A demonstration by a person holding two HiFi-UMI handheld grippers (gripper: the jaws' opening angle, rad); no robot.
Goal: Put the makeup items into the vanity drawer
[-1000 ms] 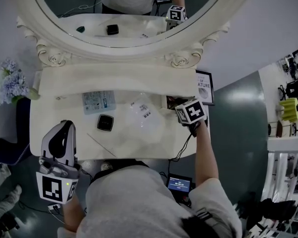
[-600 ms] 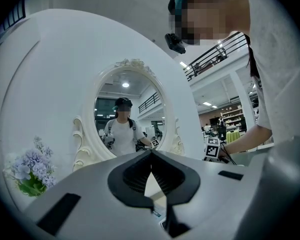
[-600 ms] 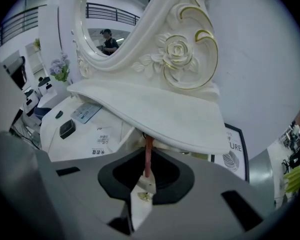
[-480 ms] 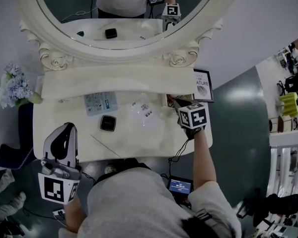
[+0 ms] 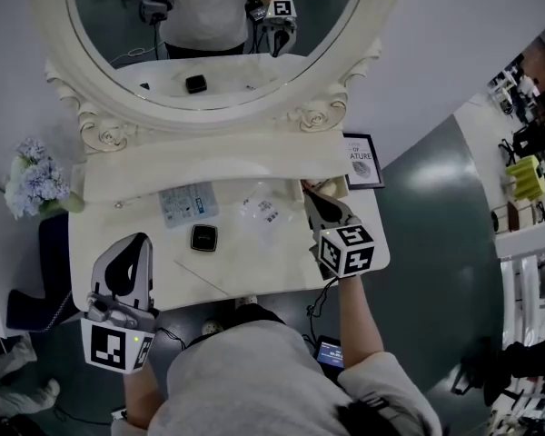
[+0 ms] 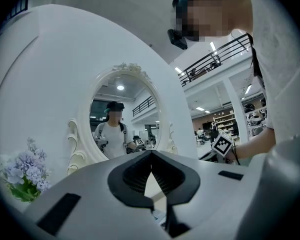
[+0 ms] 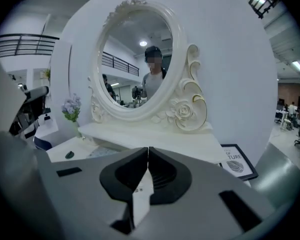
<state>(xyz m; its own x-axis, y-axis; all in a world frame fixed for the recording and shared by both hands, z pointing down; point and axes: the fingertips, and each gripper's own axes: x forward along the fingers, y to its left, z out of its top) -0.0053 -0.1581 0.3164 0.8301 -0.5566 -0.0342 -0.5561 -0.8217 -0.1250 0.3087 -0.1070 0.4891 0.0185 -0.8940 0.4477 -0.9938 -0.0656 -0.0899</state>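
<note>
On the white vanity top (image 5: 100, 234) lie a pale blue packet (image 5: 188, 203), a black square compact (image 5: 203, 237), a clear plastic bag (image 5: 262, 209) and a thin stick (image 5: 196, 276). My left gripper (image 5: 131, 243) hovers over the table's front left corner, shut, with nothing between its tips (image 6: 151, 154). At the right end of the table my right gripper (image 5: 309, 194) points at the raised back shelf (image 5: 218, 157). It is shut too, its tips (image 7: 148, 150) touching, and the bag shows just left of them. I see no open drawer.
A big oval mirror (image 5: 209, 25) stands behind the shelf and reflects both grippers. A framed print (image 5: 361, 160) leans at the back right, and pale flowers (image 5: 34, 175) stand off the left end. A cable hangs from the right gripper over the front edge.
My right gripper has drawn back from the shelf toward the table's front edge. The left gripper has barely moved. The head camera has tilted, so the whole scene sits lower.
</note>
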